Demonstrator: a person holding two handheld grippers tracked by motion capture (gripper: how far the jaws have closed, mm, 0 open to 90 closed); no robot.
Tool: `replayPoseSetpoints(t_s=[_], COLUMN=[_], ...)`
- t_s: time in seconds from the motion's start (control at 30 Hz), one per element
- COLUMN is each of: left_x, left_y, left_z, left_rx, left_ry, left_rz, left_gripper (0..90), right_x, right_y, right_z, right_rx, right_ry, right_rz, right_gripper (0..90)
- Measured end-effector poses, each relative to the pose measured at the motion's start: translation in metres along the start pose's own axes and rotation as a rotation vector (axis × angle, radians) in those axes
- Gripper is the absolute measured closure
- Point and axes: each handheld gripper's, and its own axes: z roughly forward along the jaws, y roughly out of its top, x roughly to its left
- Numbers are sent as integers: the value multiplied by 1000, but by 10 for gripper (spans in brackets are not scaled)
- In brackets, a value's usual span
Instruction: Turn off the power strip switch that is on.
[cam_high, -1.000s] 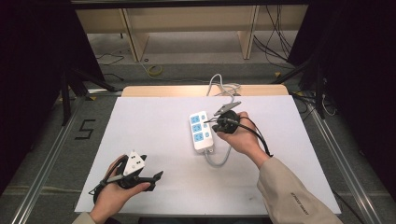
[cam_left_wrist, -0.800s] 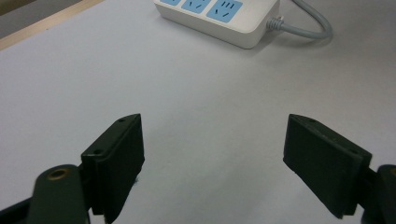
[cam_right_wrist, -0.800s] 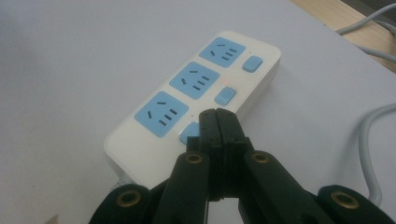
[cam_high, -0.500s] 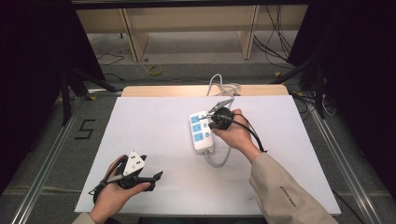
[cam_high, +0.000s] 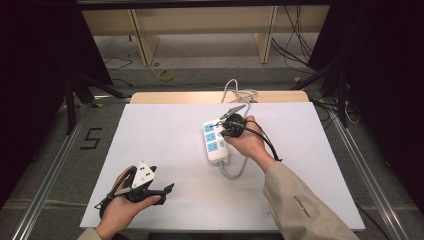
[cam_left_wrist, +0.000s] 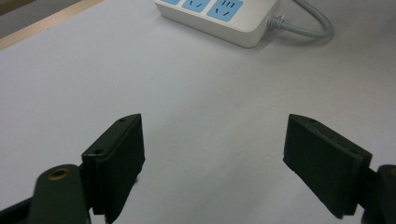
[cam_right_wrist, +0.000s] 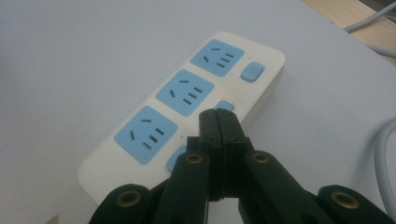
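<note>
A: Where's the white plastic power strip with 3 blue sockets?

B: Mid white worktop. The right tongs, pressed together, tip over its middle switch; a red light glows.

A: Left tongs?

B: Wide apart, holding nothing.

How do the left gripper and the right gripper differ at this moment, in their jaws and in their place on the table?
The left gripper has its jaws wide apart with nothing between them; the right gripper has its jaws shut together.
The left gripper sits over bare white table, far from the power strip; the right gripper points its jaws at the strip's middle blue button, beside a small red light.
Both are black and each is held in a hand.
</note>
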Motion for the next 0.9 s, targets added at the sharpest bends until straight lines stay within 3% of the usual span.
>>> replayPoseSetpoints(t_s=[0.9], left_x=[0], left_y=[0], left_z=[0], left_rx=[6], left_ry=[-4], left_rz=[11], left_gripper=[202], right_x=[2], right_y=[11], right_z=[17], right_rx=[11], right_ry=[-26], right_rz=[-7], right_gripper=[900])
